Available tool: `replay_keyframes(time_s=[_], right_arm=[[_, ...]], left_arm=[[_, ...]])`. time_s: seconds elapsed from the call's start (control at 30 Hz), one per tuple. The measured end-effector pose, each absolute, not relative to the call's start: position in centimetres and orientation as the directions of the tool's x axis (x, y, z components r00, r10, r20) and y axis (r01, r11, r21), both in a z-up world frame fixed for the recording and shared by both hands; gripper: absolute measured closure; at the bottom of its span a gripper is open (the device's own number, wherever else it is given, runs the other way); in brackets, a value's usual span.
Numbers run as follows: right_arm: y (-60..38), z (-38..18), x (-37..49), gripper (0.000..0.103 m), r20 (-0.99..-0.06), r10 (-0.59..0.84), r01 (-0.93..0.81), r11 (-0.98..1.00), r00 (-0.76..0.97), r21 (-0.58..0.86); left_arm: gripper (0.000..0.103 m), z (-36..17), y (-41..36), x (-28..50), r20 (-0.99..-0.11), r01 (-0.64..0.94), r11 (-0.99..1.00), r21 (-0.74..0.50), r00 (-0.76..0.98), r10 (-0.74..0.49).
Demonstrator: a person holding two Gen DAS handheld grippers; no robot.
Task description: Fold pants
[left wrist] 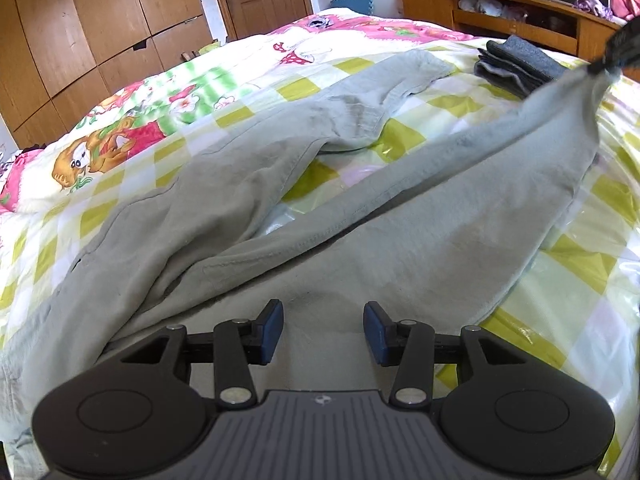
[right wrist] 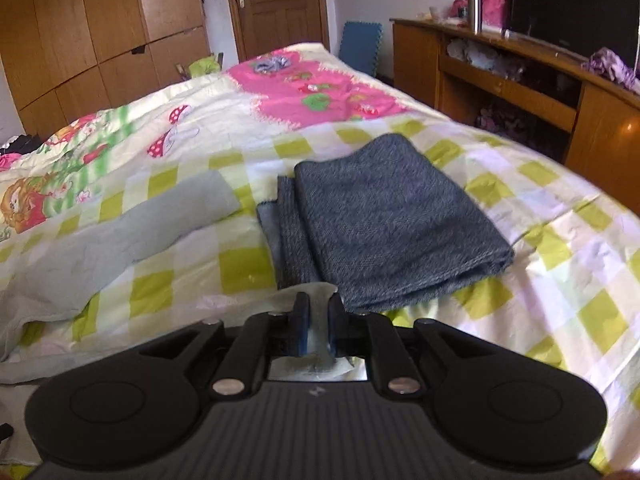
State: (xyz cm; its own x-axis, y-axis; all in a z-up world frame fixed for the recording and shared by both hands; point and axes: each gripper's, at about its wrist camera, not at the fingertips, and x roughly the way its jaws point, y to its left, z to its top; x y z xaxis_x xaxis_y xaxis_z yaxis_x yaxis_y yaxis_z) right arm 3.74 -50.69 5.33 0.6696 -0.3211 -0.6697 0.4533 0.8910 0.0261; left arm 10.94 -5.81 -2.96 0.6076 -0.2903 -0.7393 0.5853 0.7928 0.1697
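Now mid-fold: right claw [right wrist: 319, 320] pinches a pants [left wrist: 248, 208] leg hem, lifted off the bed [left wrist: 580, 264]. Left claw [left wrist: 323, 332] gapes, empty, over the waist. Next, probably: carry hem across.

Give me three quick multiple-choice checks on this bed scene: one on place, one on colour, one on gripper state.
1. Where does the folded garment lie?
A. on the bed
B. on the wooden desk
C. on the floor

2. What colour are the pants being folded?
A. red
B. pale grey-green
C. black

3. What is the right gripper doing?
A. hanging wide open
B. clamping a pant-leg end
C. holding a bottle

Answers: 1 A, it rests on the checked bedcover. 2 B, both legs are that shade. 3 B, pale cloth sits pinched between its pads while the left gripper stands open.
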Motion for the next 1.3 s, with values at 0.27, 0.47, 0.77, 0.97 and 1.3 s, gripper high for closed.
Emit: replay_keyframes(time_s=[0.27, 0.47, 0.77, 0.97, 1.3], right_arm=[[-50.7, 2.5, 1.1, 0.058, -0.744, -0.279, 0.451, 0.892, 0.607, 0.034], [-51.1, -2.5, 2.0, 0.059, -0.818, -0.194, 0.549, 0.818, 0.541, 0.169], [-41.9, 4.7, 5.1, 0.069, -0.687, -0.318, 0.306, 0.941, 0.653, -0.145], [-28.6, 4.2, 17.8, 0.066, -0.721, 0.069, -0.200, 0.975, 0.689, -0.098], [-11.3, -0.5, 29.7, 0.058, -0.826, 0.237, -0.736, 0.617, 0.512, -0.279]], left_arm=[[0.044, -2.9, -4.9, 9.7, -0.749, 0.597, 0.785, 0.166, 0.594, -0.293], [0.037, -3.2, -3.7, 9.0, -0.751, 0.573, 0.802, 0.169, 0.602, -0.271], [0.037, -1.1, 2.8, 8.6, -0.721, 0.501, 0.835, 0.228, 0.663, -0.200], [0.037, 1.4, 11.0, 13.3, -0.644, 0.345, 0.887, 0.308, 0.762, -0.073], [0.037, -1.6, 18.6, 22.2, -0.760, 0.381, 0.886, 0.265, 0.648, -0.051]])
